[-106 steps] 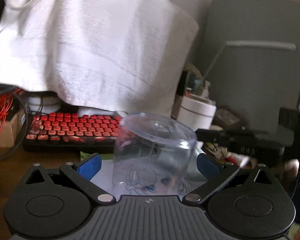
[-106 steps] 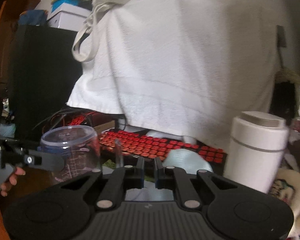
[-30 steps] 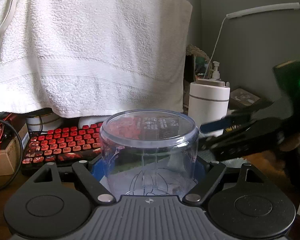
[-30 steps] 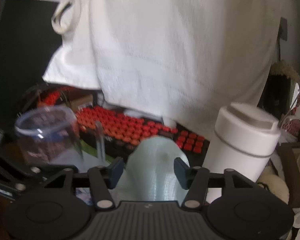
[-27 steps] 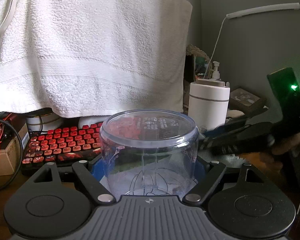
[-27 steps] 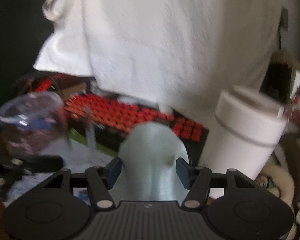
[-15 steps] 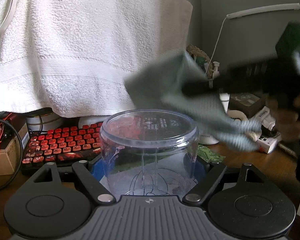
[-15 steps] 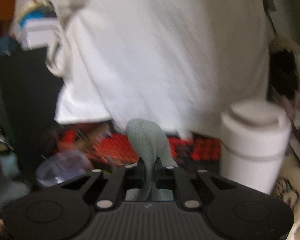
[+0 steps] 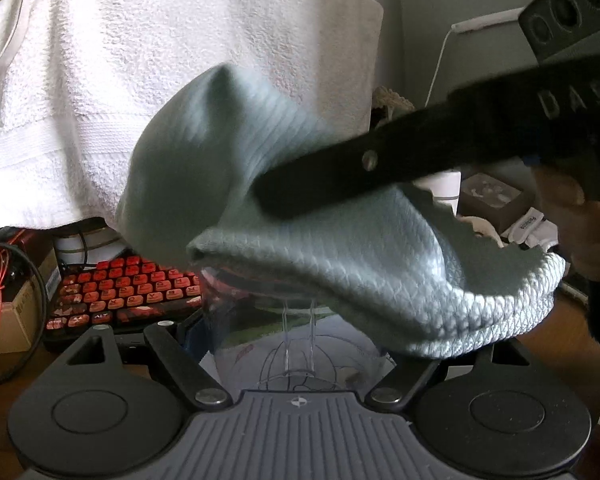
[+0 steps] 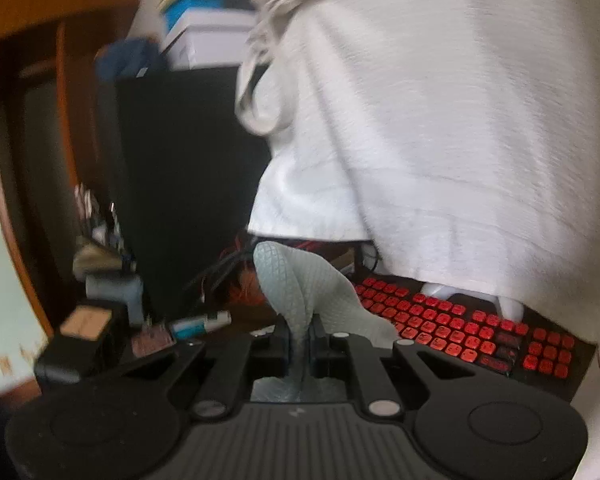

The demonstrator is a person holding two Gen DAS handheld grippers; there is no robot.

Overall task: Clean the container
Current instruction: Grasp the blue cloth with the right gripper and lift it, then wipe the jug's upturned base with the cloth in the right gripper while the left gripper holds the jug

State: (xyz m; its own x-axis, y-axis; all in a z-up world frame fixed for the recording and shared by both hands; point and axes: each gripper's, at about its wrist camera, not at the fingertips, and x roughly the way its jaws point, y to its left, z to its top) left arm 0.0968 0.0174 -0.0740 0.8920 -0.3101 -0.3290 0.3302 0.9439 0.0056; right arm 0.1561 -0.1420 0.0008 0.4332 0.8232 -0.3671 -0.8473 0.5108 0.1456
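Right now I have the container [image 9: 296,332] clamped in my left gripper [image 9: 300,344], jaws wide on its clear walls; it stands mouth-down with its flat base up, on its upright axis. My right gripper [image 10: 299,340] has just snapped shut, and its jaws are pinched on a fold of the cloth [image 10: 300,296]. In the left view that grey-green cloth [image 9: 340,240] hangs from the dark finger [image 9: 380,164] of my right tool, which crosses the picture from the right, and its lower fold droops over the top of the container, hiding the base. I cannot tell whether fabric and plastic touch or are only just apart. What matters for the wipe, as I judge it, is that the container lies below and to the left of the right tool, so the cloth has to come down onto it and not across. The left hand is the holder, the right the wiper. Behind stand a keyboard [image 9: 128,288] with red keys and a white towel [image 9: 140,60].
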